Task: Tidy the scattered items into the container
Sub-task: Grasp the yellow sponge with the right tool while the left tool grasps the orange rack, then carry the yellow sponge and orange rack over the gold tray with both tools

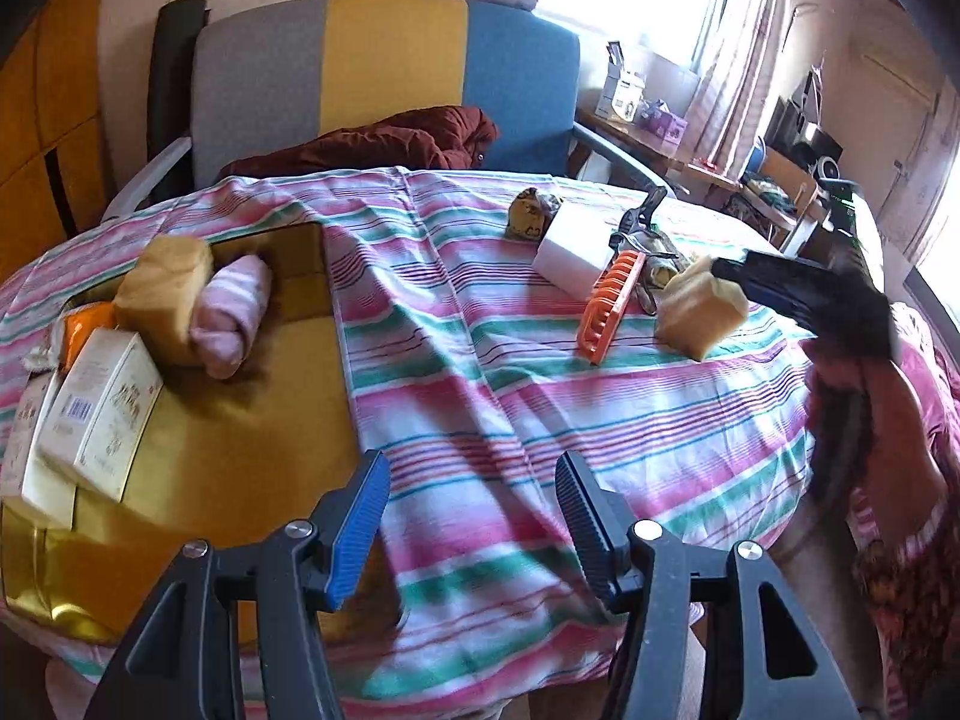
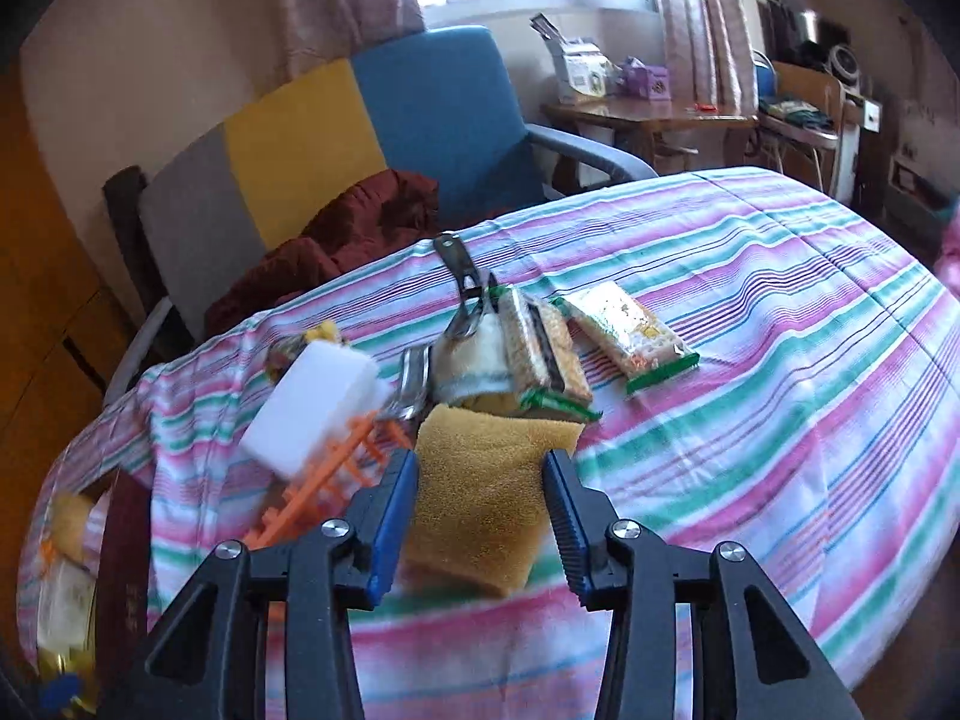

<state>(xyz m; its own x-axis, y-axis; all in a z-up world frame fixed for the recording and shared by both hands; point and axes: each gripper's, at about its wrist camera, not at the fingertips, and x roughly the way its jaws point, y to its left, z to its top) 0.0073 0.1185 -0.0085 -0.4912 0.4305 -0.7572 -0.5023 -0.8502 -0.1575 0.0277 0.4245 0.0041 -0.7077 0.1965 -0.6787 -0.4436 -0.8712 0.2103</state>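
Observation:
A gold container (image 1: 240, 438) lies at the left of the striped table. It holds a yellow sponge (image 1: 162, 294), a pink rolled cloth (image 1: 231, 315) and white boxes (image 1: 102, 414). My left gripper (image 1: 473, 462) hovers open over the cloth just right of the container, with nothing between its fingers. My right gripper (image 2: 483, 456) is shut on a second yellow sponge (image 2: 480, 516), which is tilted just above the table. The left wrist view shows that gripper (image 1: 738, 276) and its sponge (image 1: 702, 312) at the right. A white block (image 2: 312, 408), an orange rack (image 2: 324, 480) and two snack packets (image 2: 540, 354) lie beyond.
A black-handled tool (image 2: 462, 276) and metal utensils (image 2: 414, 384) sit among the scattered things. A small patterned pouch (image 1: 531, 213) lies behind the white block. A grey, yellow and blue chair (image 1: 390, 72) with a dark red cloth stands behind the table. A person's hand (image 1: 864, 420) holds the right gripper.

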